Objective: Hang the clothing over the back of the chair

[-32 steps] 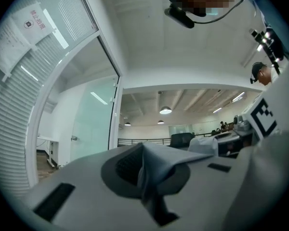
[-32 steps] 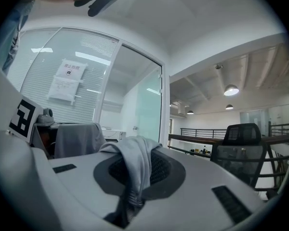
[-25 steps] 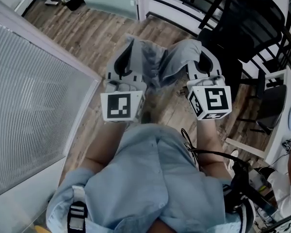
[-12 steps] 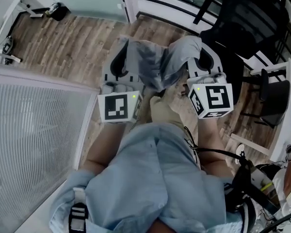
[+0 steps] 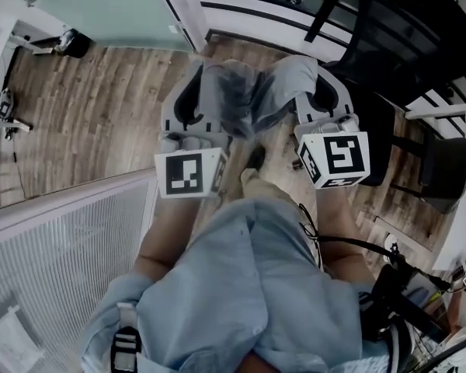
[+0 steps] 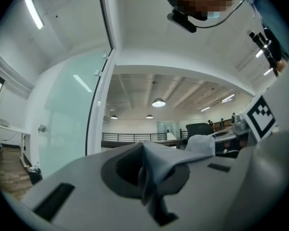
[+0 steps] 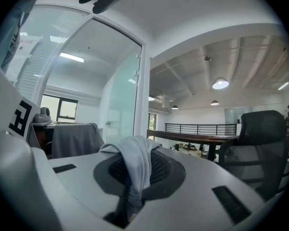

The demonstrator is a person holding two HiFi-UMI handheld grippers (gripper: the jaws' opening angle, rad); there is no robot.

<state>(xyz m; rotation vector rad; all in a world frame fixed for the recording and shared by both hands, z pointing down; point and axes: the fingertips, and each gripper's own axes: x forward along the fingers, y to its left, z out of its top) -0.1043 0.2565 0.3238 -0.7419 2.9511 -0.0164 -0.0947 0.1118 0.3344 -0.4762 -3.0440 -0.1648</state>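
Note:
A grey garment [image 5: 252,99] hangs slack between my two grippers, held out level in front of the person's light blue shirt. In the head view the left gripper [image 5: 207,74] is shut on the garment's left end. The right gripper [image 5: 314,72] is shut on its right end. The left gripper view shows cloth [image 6: 159,165] pinched in the shut jaws of the left gripper [image 6: 147,179]. The right gripper view shows a fold [image 7: 135,162] draped over the shut jaws of the right gripper [image 7: 130,198]. The black mesh office chair [image 5: 408,41] stands at the upper right, beyond the right gripper, also as the chair [image 7: 260,143].
A glass wall with a white frame [image 5: 179,14] stands ahead on the left. A white ribbed panel [image 5: 54,270] fills the lower left. Wood floor [image 5: 101,107] lies between them. Another dark chair [image 5: 443,169] and a white table edge are at the right. The person's shoe [image 5: 256,158] is below the garment.
Both grippers have travelled together with the garment still held. The floor and ribbed panel have slid down and left in the head view, and the glass wall and black chair have come nearer.

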